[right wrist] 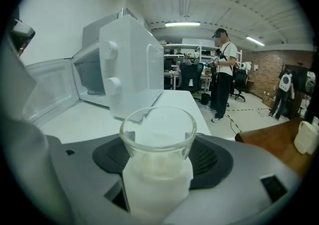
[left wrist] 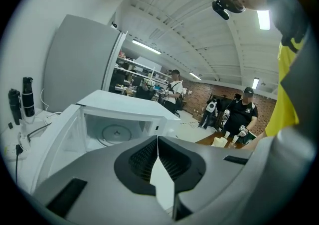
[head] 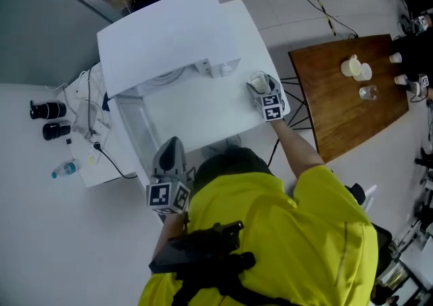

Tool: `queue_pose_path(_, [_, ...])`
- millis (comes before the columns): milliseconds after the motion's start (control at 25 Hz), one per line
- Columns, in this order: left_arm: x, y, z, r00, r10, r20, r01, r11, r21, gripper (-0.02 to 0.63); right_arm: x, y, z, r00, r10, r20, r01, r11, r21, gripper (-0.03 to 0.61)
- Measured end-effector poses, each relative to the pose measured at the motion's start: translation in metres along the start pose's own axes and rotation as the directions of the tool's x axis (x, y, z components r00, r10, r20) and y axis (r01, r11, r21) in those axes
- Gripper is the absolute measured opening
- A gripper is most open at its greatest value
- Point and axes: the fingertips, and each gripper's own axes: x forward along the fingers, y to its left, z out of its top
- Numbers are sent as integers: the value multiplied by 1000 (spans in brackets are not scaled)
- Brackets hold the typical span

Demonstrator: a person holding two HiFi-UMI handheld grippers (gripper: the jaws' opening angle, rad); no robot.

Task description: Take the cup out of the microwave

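Observation:
The white microwave [head: 169, 40] stands on a white table [head: 203, 112] with its door [head: 132, 125] swung open to the left. Its cavity and glass turntable [left wrist: 115, 132] show in the left gripper view, with no cup inside. A clear glass cup [right wrist: 158, 134] sits upright between the jaws of my right gripper [right wrist: 158, 162], which is shut on it. In the head view that gripper [head: 262, 84] holds the cup [head: 259, 83] over the table, right of the microwave front. My left gripper [head: 172, 147] is shut and empty near the door's front edge, its pads [left wrist: 149, 154] meeting.
A brown wooden table [head: 338, 115] to the right carries white cups [head: 355, 68] and a glass. Two black cylinders [head: 47, 110], a small bottle [head: 64, 169] and cables lie on the white surface at left. People stand in the room beyond.

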Motion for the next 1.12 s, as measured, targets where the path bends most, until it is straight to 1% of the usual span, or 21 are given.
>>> queue_pose_path(120, [2, -8, -2, 1000, -2, 3, 2, 1000, 11, -2, 10, -11, 1, 1000, -2, 5, 2, 1000, 4, 353])
queue_pose_path(280, [-3, -8, -7, 1000, 24, 9, -24, 1000, 3, -2, 17, -4, -2, 1000, 9, -3, -9, 1000, 2, 353])
queue_pose_path(440, [-6, -7, -5, 999, 48, 17, -48, 999, 4, -2, 23, -1, -6, 1000, 4, 3, -4, 1000, 26, 354])
queue_pose_path(520, [-8, -6, -6, 998, 57, 20, -57, 998, 1, -2, 25, -1, -9, 1000, 15, -2, -15, 1000, 25, 359])
queue_pose_path(560, [-8, -5, -7, 998, 63, 21, -63, 998, -3, -2, 26, -1, -12, 1000, 22, -14, -22, 999, 24, 391])
queue_pose_path(600, [-9, -4, -8, 997, 68, 24, -68, 998, -6, -2, 26, -2, -15, 999, 25, -29, -24, 999, 25, 449])
queue_pose_path(640, [-9, -4, -9, 997, 73, 28, -72, 997, -10, -2, 24, -2, -17, 999, 23, -39, -22, 999, 29, 454])
queue_pose_path(760, [-10, -4, -6, 996, 81, 48, -80, 997, -21, -2, -9, 1, -22, 999, 28, -47, -25, 998, 62, 454])
queue_pose_path(840, [-13, -4, -2, 994, 87, 58, -85, 996, -31, -2, -59, 13, -24, 999, 46, -27, -43, 995, 91, 454])
queue_pose_path(880, [-15, -2, 0, 993, 93, 66, -91, 995, -36, -2, -87, 23, -18, 998, 60, 0, -60, 993, 99, 454])
queue_pose_path(960, [-19, 6, 11, 990, 109, 94, -106, 994, -38, -2, -133, 47, 8, 993, 92, 73, -99, 990, 103, 454])
queue_pose_path(1000, [-21, 10, 16, 987, 118, 109, -115, 993, -35, -2, -152, 59, 28, 988, 110, 111, -122, 987, 104, 451])
queue_pose_path(1080, [-28, 16, 28, 981, 135, 137, -132, 991, -29, -2, -184, 83, 76, 969, 159, 192, -178, 980, 91, 405])
queue_pose_path(1120, [-31, 19, 34, 978, 142, 150, -139, 990, -30, -2, -200, 94, 103, 954, 186, 235, -209, 975, 76, 384])
